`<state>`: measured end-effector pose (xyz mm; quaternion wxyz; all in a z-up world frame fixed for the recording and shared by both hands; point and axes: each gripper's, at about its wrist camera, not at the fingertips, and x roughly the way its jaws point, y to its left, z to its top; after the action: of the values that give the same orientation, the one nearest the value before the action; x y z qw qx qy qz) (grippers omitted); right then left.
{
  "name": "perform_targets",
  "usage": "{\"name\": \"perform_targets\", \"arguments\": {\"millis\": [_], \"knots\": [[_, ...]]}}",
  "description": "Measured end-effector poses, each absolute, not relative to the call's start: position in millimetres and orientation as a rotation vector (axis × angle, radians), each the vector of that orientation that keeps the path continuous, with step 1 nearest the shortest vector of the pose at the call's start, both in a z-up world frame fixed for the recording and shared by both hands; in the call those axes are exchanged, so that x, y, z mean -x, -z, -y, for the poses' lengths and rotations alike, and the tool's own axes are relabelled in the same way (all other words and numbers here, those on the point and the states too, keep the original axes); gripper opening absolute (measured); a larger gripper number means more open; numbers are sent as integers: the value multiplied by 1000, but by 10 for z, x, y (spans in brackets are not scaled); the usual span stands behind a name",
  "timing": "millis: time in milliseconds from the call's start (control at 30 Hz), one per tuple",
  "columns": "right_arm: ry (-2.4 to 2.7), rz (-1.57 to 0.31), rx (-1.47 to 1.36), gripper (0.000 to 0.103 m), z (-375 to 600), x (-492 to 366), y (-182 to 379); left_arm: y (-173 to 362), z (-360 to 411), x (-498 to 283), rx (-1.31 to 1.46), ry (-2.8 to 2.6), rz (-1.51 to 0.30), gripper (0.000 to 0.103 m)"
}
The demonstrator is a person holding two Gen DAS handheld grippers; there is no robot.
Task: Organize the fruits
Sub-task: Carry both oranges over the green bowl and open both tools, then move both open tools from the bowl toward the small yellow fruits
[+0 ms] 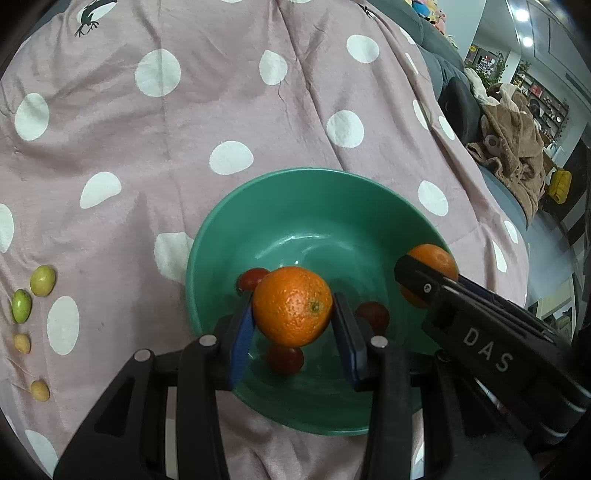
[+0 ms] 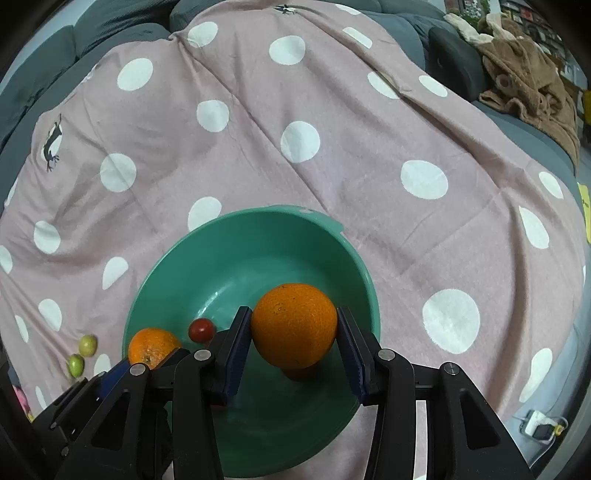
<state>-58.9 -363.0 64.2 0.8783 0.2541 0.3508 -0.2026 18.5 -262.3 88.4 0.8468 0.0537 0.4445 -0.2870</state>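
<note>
Closest in the left wrist view, the left gripper (image 1: pixel 293 325) has its blue-padded jaws pinching an orange (image 1: pixel 291 305) on both sides, holding it above the inside of a green bowl (image 1: pixel 229 221). Three small dark red fruits lie in the bowl under and around that orange: one at its 10 o'clock (image 1: pixel 252 277), one at its 3 o'clock (image 1: pixel 373 315), one at its 6 o'clock (image 1: pixel 285 359). At 3 o'clock in the same view the right gripper (image 1: pixel 428 277) reaches over the bowl's rim with a second orange (image 1: pixel 433 263) partly hidden behind its jaws. From the right wrist view the right gripper (image 2: pixel 294 338) is seen with its jaws pressed against both sides of that second orange (image 2: pixel 294 325), which hangs over the bowl (image 2: pixel 207 243); the left gripper (image 2: pixel 155 360) and its orange (image 2: pixel 152 346) show at 9 o'clock, with one red fruit (image 2: pixel 201 330) just beside them. The bowl rests on a pink sheet with white dots (image 1: pixel 184 129) spread over a grey sofa (image 2: pixel 110 18). On the sheet at 9 o'clock of the bowl, well apart from it, lie two green fruits (image 1: pixel 21 305) (image 1: pixel 43 280) and two smaller yellow ones (image 1: pixel 22 343) (image 1: pixel 40 390). A brown plush blanket (image 1: pixel 513 147) is heaped on the sofa at 2 o'clock.
</note>
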Motion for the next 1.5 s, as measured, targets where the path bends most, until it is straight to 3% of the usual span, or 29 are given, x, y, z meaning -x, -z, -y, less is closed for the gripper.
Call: {"name": "perform_targets", "arguments": {"millis": [967,1133,1233,1500], "knots": [[418,-772,-512,48,3600,514,-592,-796,2684,-160,-106,621,-983,42],[441,-717,-463,49,3550,566,-690,-959,2473,-92,-80,590,-915,63],[433,-672,-448,57,3496,609,-786,-1059,2227,-89,-37,570,-895,67],[349,-653,-388,57,3164,492,-918,-1240,1262,-120,32,408,-853,76]]}}
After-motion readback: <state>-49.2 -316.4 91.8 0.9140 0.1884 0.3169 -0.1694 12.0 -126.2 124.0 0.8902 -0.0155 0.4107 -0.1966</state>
